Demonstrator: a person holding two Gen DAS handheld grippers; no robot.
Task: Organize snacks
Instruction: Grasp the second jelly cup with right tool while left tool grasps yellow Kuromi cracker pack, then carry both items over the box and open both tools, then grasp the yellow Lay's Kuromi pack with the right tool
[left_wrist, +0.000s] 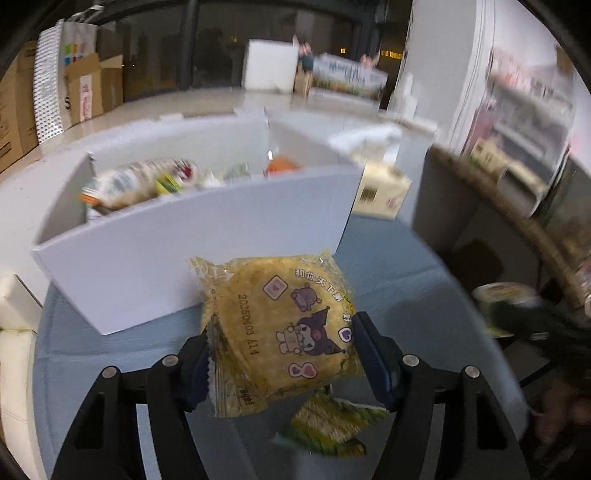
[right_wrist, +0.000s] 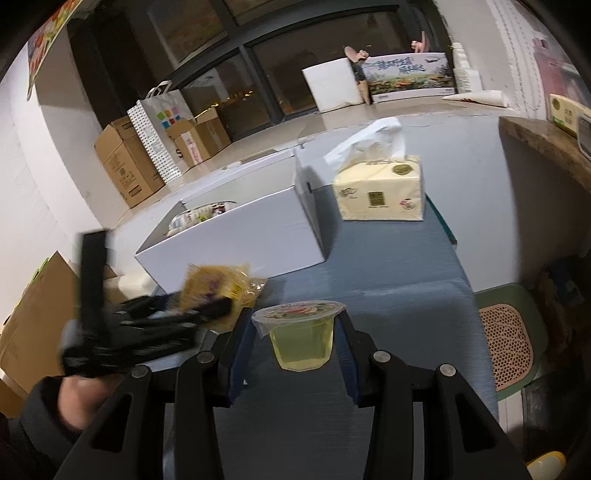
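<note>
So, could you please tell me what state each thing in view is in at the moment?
Left tongs: shut on the yellow snack packet, lifted off the table.
Right tongs: shut on the jelly cup, sealed, upright.
White box: open, snacks inside.
Tissue pack: opened, a tissue sticking out.
Green packet: lying on the blue cloth.

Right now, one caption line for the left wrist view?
Left gripper clamps a yellow cartoon-print snack packet before the open white box.
</note>
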